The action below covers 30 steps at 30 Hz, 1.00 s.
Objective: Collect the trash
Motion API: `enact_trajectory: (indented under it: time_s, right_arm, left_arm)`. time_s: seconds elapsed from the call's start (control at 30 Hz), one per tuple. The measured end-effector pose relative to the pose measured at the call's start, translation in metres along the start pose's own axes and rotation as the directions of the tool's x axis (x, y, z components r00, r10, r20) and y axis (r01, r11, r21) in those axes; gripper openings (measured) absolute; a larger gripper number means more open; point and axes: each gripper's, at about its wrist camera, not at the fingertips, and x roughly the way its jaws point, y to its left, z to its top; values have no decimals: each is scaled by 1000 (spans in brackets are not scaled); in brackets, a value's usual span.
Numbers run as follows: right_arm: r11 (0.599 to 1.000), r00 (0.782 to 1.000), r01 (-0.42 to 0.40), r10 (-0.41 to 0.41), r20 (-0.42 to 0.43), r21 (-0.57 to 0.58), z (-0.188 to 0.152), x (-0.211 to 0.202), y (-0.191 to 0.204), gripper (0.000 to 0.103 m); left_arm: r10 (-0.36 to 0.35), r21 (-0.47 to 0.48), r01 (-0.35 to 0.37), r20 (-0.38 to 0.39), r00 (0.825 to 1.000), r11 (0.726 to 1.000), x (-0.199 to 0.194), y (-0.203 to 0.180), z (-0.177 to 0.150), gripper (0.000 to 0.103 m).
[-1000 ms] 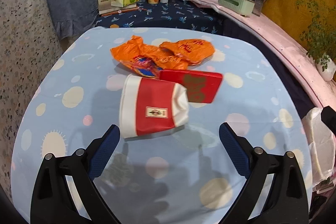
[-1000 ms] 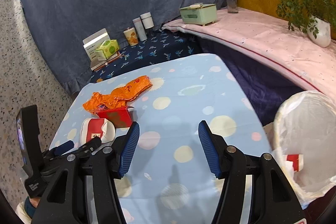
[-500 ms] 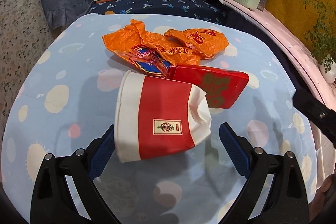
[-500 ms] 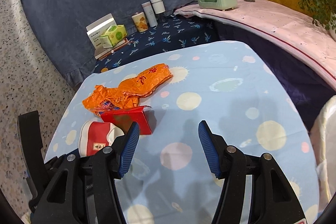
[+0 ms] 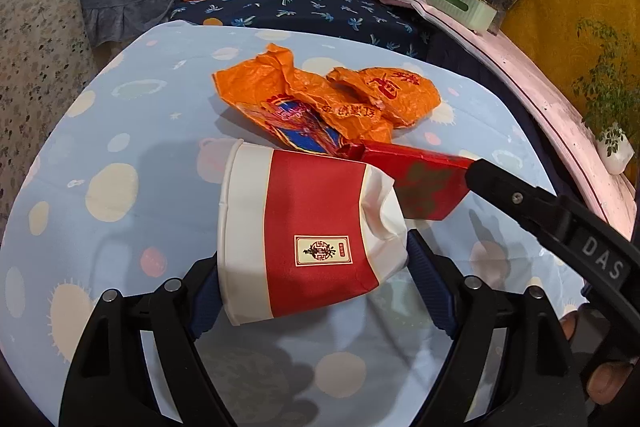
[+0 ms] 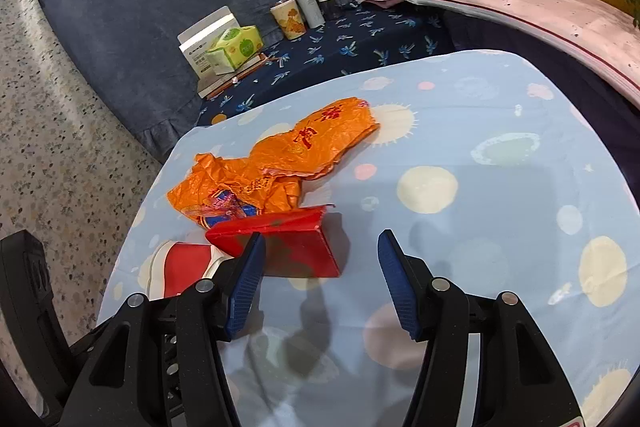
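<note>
The left gripper [image 5: 314, 281] straddles the crushed red-and-white paper cup [image 5: 308, 235], which lies on its side on the blue spotted tablecloth [image 5: 100, 147]; the jaws stand wide, the pads at or near its two ends (contact cannot be confirmed). A good grip would close slowly across the already dented body, since the paper will likely buckle. At one o'clock from the cup sits the red carton [image 6: 288, 247], with the orange wrapper [image 5: 320, 103] at twelve o'clock. The right gripper [image 6: 320, 283] hangs wide open and empty, the carton just ahead of its left finger. The cup's small label bears red characters too small to read; the right gripper's body reads "DAS"
</note>
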Motion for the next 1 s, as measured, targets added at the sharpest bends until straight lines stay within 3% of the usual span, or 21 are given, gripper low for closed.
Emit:
enact_trajectory:
  time_s: [0.13,0.17,0.23,0.3,0.37,1.0]
  right_arm:
    - [1000,1000,-20,19,-16,-12,2,11,7,57]
    - [1000,999,-25,24,-21,-15,2,14,9,52]
    - [999,999,-38,38,-36,-20,2,18,11,38]
    - [999,998,-45,43,-51,-28,0,20,13,12]
    - [998,997,-51,49,-56,-34,-1,19,15,4]
    - [998,994,-45,49,97,-48,11,-84,1,1]
  left_arm:
    - [11,-7,-11,-2,1000,1000,1,7,1,78]
    - [12,-11,-12,-3,1000,1000,1,8,2,78]
    - [15,-15,-15,-4,1000,1000,2,11,3,78]
    - [18,-18,-18,-3,1000,1000,1,13,3,78]
    - [17,-18,-17,-1,1000,1000,0,12,3,78]
    - [-37,54,33,72,997,998,-57,-49,3,78]
